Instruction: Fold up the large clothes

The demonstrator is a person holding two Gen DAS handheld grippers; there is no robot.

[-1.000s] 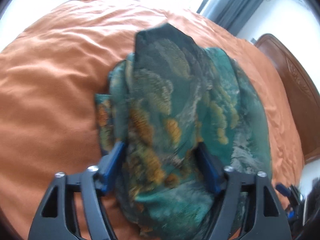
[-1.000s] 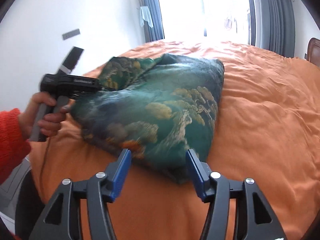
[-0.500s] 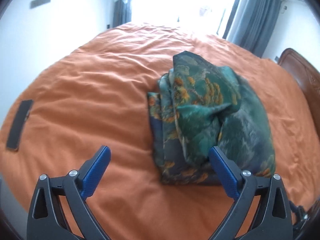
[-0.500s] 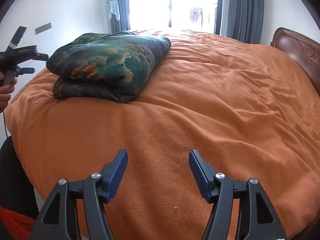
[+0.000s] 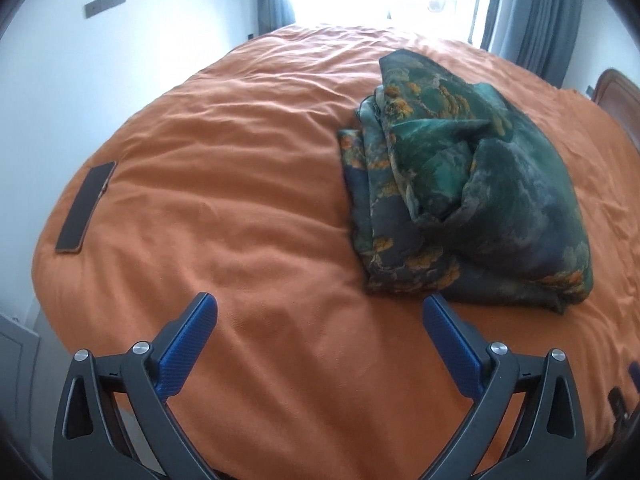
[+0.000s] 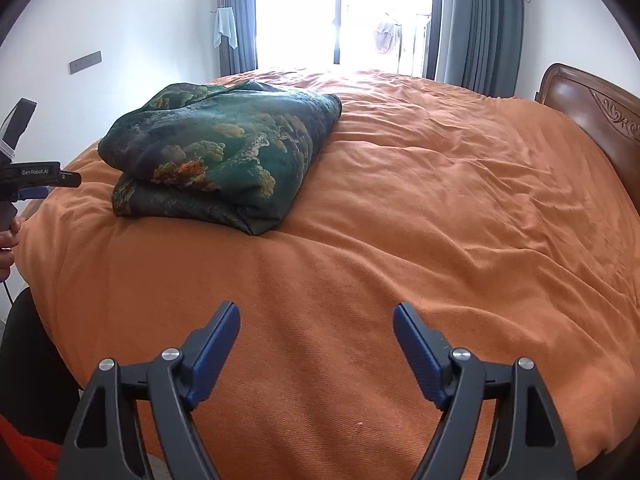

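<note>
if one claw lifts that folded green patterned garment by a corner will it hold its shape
Probably not. The folded green patterned satin-like garment shows soft, loose layers fanning at its left edge, so it would likely flop open. Its sheen suggests slippery fabric that may slide from a claw. It looks light for its bulk.

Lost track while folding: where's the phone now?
In the left wrist view, the phone lies flat near the bed's left edge, far left of the folded garment.

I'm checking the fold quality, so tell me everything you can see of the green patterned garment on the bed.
The green garment is glossy, satin-like cloth printed with orange-gold clusters. It lies folded into a thick, slightly lumpy bundle with stacked layer edges showing along one side, resting on the orange bedspread. Only the bedspread touches it; both grippers are open and clear of it.
</note>
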